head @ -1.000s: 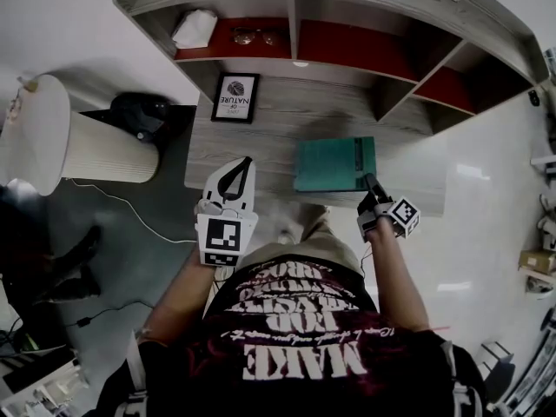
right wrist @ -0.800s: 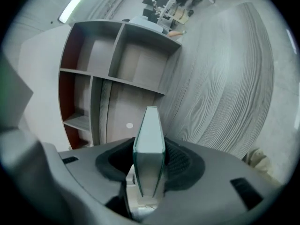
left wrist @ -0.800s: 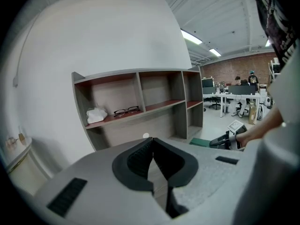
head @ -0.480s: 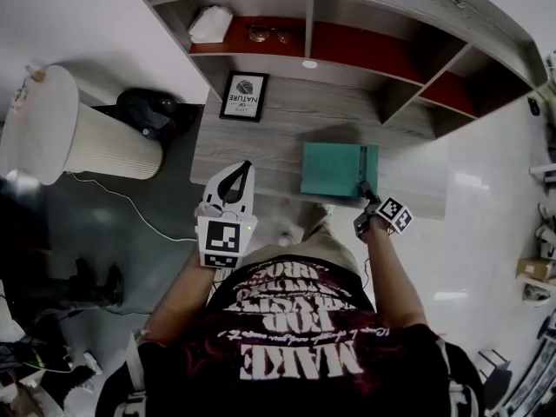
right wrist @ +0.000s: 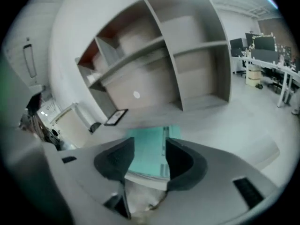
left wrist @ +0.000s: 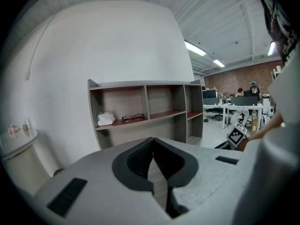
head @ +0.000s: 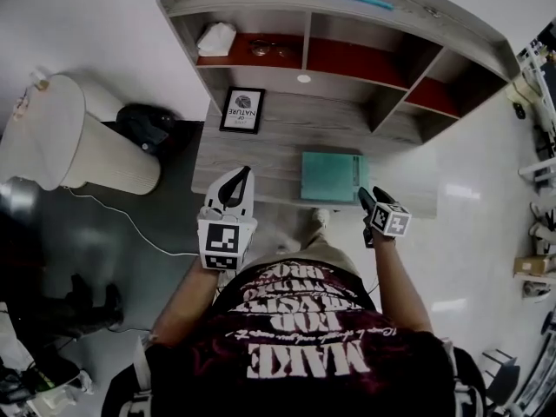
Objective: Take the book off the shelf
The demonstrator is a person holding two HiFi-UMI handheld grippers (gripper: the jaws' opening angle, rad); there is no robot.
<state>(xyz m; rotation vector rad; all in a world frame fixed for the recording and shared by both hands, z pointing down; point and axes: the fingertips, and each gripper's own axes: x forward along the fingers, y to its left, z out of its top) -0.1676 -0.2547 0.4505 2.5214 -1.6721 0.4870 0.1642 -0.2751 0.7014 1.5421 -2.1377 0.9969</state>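
Lying flat on tabletop (head: pixel 261 150), off shelf (head: pixel 306 40): teal book (head: pixel 330 177), likely set down as finished. Right tool (head: pixel 365 196) at book's 4 o'clock, jaws apart, closing on nothing. Left tool (head: pixel 244 173) at 9 o'clock, tips together, idle spare.

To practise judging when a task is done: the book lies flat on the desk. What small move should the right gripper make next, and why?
Probably draw the right gripper back and stop. The book lies flat on the desk, out of the shelf, so the job looks done. The jaws are closing on nothing; the book lies just ahead of them.
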